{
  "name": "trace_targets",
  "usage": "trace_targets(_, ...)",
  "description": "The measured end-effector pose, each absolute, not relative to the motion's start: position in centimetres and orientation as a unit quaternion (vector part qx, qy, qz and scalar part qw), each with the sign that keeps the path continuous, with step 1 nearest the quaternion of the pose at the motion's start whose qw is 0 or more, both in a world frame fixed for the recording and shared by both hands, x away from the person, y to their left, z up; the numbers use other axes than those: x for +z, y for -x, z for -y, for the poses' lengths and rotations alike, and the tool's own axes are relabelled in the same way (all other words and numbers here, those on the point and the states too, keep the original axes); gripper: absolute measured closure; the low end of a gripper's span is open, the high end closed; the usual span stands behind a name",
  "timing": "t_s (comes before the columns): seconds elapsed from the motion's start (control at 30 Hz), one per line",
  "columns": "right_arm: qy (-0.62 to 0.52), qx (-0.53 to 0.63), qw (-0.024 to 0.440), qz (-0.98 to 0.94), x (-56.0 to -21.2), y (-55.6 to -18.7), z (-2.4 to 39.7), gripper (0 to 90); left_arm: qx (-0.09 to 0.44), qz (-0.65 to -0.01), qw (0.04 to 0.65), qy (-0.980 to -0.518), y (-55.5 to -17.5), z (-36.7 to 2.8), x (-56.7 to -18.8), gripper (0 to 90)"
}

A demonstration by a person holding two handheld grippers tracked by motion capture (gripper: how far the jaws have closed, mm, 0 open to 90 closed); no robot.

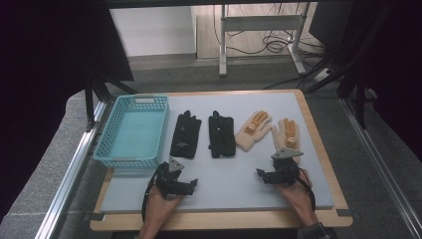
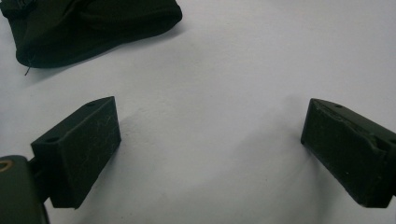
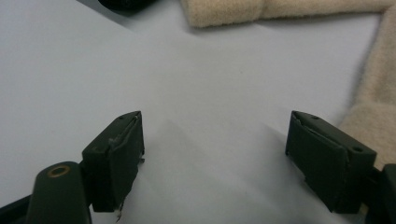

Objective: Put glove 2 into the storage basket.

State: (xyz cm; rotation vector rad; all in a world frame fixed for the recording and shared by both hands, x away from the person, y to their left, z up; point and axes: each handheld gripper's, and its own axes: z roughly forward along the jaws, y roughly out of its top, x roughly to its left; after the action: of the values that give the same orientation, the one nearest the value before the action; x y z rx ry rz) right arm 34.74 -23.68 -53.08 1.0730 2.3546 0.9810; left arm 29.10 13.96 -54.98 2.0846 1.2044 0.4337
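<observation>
Four gloves lie in a row on the pale grey mat point(image 1: 234, 191): two black gloves point(image 1: 185, 135) point(image 1: 221, 134) and two beige gloves point(image 1: 253, 129) point(image 1: 287, 133). My left gripper point(image 1: 185, 180) rests low over the mat in front of the left black glove, its jaws open and empty. In the left gripper view point(image 2: 210, 144) that glove's cuff point(image 2: 93, 28) lies ahead at the upper left. My right gripper point(image 1: 271, 172) sits just before the right beige glove, open with bare mat between its jaws point(image 3: 215, 149). Beige fabric point(image 3: 378, 93) lies close to its right jaw.
A turquoise plastic basket point(image 1: 130, 160) stands empty at the left of the mat, beside the black gloves. The mat lies on a wooden table point(image 1: 318, 139) with metal rails along both sides. A desk frame and cables sit on the floor beyond.
</observation>
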Motion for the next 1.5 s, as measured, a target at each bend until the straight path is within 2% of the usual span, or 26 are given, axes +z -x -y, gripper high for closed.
trace_targets(0.5, -0.365, 0.370, 0.159, -0.839, -51.9, -36.5, 22.3, 29.7, 0.167, -0.464, 0.342, -0.800, -29.1, -13.9, -55.0, 5.0)
trace_targets(1.1, -0.323, 0.373, 0.134, -0.859, -50.5, -40.4, 17.0, 40.9, 0.166, -0.463, 0.341, -0.801, -29.1, -14.0, -55.0, 5.0)
trace_targets(1.3, -0.319, 0.375, 0.137, -0.860, -50.2, -41.7, 16.0, 41.5, 0.166, -0.463, 0.341, -0.801, -29.1, -14.0, -55.0, 5.0)
trace_targets(1.5, -0.320, 0.375, 0.142, -0.858, -49.6, -43.9, 14.3, 35.3, 0.166, -0.464, 0.342, -0.801, -29.1, -14.0, -55.0, 5.0)
